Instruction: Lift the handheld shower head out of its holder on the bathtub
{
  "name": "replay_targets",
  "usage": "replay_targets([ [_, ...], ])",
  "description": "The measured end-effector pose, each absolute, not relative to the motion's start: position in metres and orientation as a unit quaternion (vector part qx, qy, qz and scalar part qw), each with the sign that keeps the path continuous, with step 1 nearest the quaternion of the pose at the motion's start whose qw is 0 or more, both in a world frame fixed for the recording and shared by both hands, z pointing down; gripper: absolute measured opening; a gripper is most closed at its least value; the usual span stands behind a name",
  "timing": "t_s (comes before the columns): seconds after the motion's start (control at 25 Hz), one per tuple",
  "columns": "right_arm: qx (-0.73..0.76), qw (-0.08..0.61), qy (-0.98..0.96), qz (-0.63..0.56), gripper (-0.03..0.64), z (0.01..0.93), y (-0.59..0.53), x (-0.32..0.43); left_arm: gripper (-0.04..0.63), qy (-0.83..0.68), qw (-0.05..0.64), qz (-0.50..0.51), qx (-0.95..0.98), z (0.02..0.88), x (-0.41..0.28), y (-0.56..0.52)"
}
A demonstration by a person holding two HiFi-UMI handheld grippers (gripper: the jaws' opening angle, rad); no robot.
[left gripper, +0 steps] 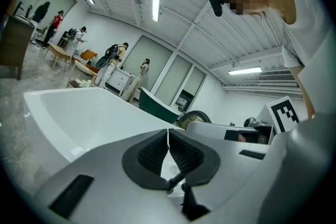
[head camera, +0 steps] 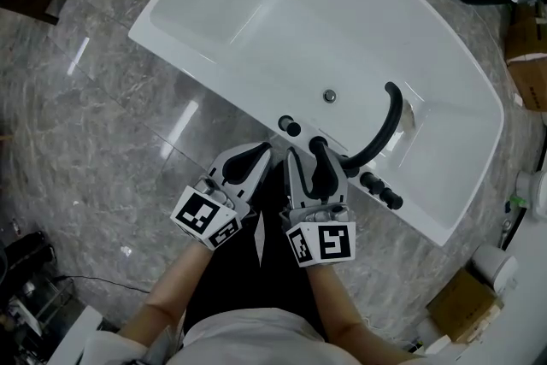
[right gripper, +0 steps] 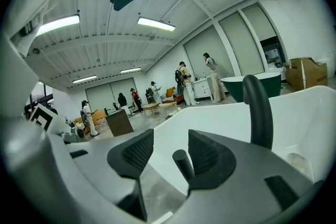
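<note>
Between right claw's (right gripper: pixel 169 147) parted pads (right gripper: pixel 137 153) stands shower head (right gripper: pixel 183 164).

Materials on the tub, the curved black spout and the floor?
Bathtub: glossy white, acrylic or enamel by its soft highlights; can't tell which.
Curved black spout: matte black, probably coated metal; hardly any glare.
Floor: polished grey veined stone or stone-look tile, mirroring ceiling lights.

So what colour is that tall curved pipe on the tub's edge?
The curved pipe is black, clearest in the head view.
</note>
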State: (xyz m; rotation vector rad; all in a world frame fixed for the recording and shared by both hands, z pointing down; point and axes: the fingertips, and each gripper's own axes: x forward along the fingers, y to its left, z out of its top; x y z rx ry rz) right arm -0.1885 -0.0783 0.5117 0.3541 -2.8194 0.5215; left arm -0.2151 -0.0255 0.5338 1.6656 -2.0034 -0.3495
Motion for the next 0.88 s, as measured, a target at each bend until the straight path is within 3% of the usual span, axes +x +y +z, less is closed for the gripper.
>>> replay_targets([
  [0.44, 0.123, 0.189, -0.964, 0.140, 0.192, 0.571, -0.073, -0.202, 0.012, -0.754, 0.267, -0.125, 0.587, 0.575, -0.227, -0.015],
  [0.88, 0.141, 0.195, -0.963, 0.123, 0.192, 0.621, -0.082, -0.219, 0.012, -0.759, 0.281, -0.133, 0.572, 0.625, -0.233, -0.018],
])
